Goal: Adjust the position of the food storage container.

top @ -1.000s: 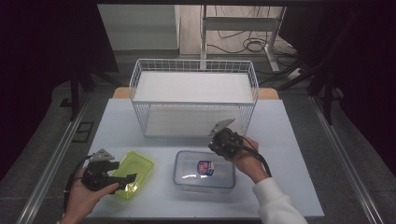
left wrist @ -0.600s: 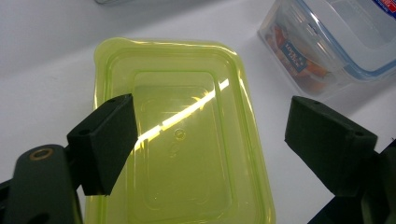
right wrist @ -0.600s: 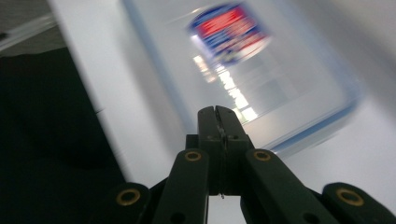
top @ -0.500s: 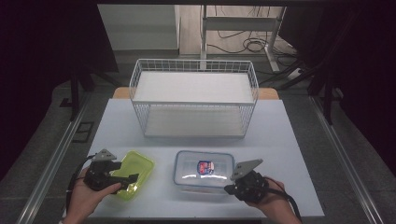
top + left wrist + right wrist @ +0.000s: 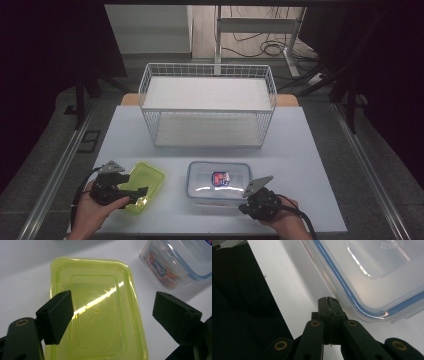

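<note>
Both boxes are sitting outside the white wire basket [image 5: 207, 112], nothing being gripped: the left gripper [image 5: 112, 315] is straddling the yellow-green translucent plastic box [image 5: 96, 315] with jaws wide apart, while the right gripper [image 5: 329, 301], jaws pressed together and empty, is nosing against the clear blue-sealed lidded plastic container [image 5: 372, 277].

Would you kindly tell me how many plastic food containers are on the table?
2: a yellow-green container at front left, and a clear lidded container at front centre.

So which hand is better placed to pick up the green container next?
Left. The left gripper hangs over the green container with jaws open on either side. The right gripper is shut beside the clear lidded box.
</note>
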A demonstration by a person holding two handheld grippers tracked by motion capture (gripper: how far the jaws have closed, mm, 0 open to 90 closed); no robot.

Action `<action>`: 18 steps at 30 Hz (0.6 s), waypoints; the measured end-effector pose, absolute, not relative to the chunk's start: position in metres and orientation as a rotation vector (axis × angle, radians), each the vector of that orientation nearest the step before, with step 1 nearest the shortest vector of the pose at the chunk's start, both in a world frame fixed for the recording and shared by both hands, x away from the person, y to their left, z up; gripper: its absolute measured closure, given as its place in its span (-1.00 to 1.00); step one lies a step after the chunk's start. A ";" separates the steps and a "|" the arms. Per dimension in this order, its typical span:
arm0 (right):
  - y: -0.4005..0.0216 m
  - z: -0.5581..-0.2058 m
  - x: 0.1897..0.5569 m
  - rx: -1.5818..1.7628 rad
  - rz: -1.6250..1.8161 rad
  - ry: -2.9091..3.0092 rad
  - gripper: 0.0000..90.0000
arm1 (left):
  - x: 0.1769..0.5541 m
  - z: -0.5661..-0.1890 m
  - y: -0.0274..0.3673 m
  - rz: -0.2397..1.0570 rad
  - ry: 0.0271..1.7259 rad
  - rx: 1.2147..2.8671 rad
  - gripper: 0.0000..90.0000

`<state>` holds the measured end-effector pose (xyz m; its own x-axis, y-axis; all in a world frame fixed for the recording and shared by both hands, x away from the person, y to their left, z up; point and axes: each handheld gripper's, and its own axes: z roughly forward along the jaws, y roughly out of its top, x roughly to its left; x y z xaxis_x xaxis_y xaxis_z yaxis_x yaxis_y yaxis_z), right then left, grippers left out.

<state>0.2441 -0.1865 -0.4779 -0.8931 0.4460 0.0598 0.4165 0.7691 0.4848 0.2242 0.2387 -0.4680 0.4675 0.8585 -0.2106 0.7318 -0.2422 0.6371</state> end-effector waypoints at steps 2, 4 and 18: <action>-0.187 -0.479 0.244 0.704 0.776 2.896 0.98 | 0.224 -0.468 0.238 0.237 1.318 2.029 -0.63; -0.187 -0.479 0.244 0.698 0.780 2.889 0.98 | 0.224 -0.468 0.236 0.240 1.318 2.026 -0.63; -0.204 -0.464 0.235 0.799 0.915 2.816 0.98 | 0.217 -0.456 0.229 0.237 1.293 2.010 -0.64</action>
